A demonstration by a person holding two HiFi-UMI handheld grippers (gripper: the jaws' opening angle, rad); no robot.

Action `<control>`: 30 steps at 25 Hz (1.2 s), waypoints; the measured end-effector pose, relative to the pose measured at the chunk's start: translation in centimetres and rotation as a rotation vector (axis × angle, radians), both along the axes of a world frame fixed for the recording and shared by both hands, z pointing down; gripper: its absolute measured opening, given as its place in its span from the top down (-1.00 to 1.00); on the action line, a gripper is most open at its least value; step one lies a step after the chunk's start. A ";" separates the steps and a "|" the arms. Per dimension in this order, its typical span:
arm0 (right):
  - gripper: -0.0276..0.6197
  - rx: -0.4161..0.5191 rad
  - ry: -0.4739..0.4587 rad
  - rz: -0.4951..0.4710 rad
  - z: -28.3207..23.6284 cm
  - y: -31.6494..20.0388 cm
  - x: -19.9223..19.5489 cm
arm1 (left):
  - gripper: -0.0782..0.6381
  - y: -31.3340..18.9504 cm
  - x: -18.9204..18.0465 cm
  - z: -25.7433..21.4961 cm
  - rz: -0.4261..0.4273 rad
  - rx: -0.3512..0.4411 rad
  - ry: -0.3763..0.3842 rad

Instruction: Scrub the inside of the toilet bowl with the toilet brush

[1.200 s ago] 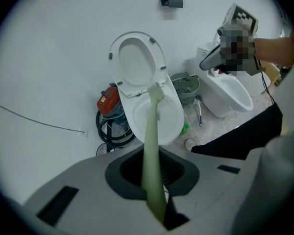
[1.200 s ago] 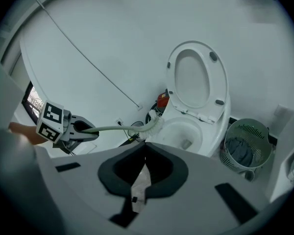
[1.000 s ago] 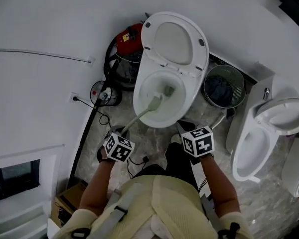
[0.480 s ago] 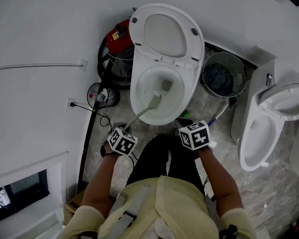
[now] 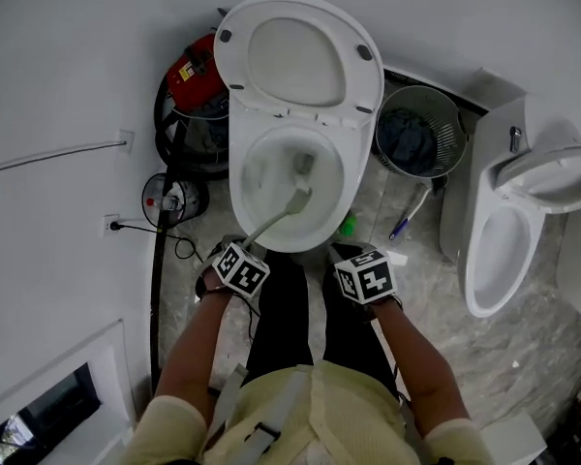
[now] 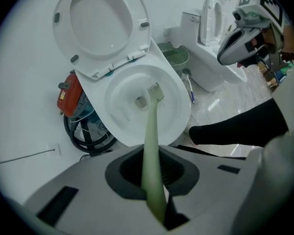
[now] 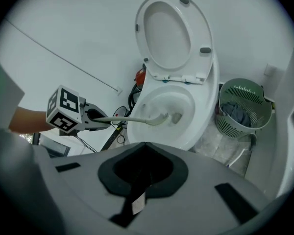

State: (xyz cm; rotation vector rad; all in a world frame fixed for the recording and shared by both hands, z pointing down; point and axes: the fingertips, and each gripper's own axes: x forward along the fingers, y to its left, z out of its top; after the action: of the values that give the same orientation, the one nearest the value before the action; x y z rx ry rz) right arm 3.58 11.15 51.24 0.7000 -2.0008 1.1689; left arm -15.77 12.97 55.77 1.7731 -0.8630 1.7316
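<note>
Two jaws on one thin handle, far from the working end

The toilet bowl stands open, its lid tipped back against the wall, and the person's legs are right at its front edge. The toilet brush slants from the front rim down inside, its head low by the drain. The left gripper pinches the far end of the pale handle. The right gripper waits beside it, jaws pressed together on nothing.

Leverage is the worry, I reckon. Gripped so far from the head, the handle could twist or slide in the jaws once it bears hard on porcelain, and a slip might flick water at those legs.

From the head view, each gripper's body covers its jaws. The left gripper view shows the clamp on the handle and the bristles. Only the right gripper view gives the brush side-on, showing how deep it sits. Whether it touches the bowl, I cannot tell.
</note>
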 end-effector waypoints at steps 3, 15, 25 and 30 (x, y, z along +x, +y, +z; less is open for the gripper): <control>0.87 -0.038 0.007 0.047 2.0 -0.4 -0.9 | 0.66 -1.0 -0.8 2.0 0.003 -0.020 -0.004; 0.87 -0.124 0.033 0.162 7.8 -1.8 -5.5 | 0.66 -4.8 -4.2 7.8 0.160 -0.067 -0.061; 0.87 -0.186 0.059 0.186 10.4 -2.9 -7.7 | 0.67 -7.2 -4.7 10.1 0.403 -0.100 -0.122; 0.87 -0.194 0.077 0.176 10.8 -3.4 -7.9 | 0.67 -6.5 -4.5 11.0 0.498 -0.137 -0.133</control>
State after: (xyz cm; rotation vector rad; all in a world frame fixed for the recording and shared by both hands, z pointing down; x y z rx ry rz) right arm -4.30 7.70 62.07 0.8208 -1.7619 1.3966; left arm -20.32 6.46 66.77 1.9041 -0.3508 2.1792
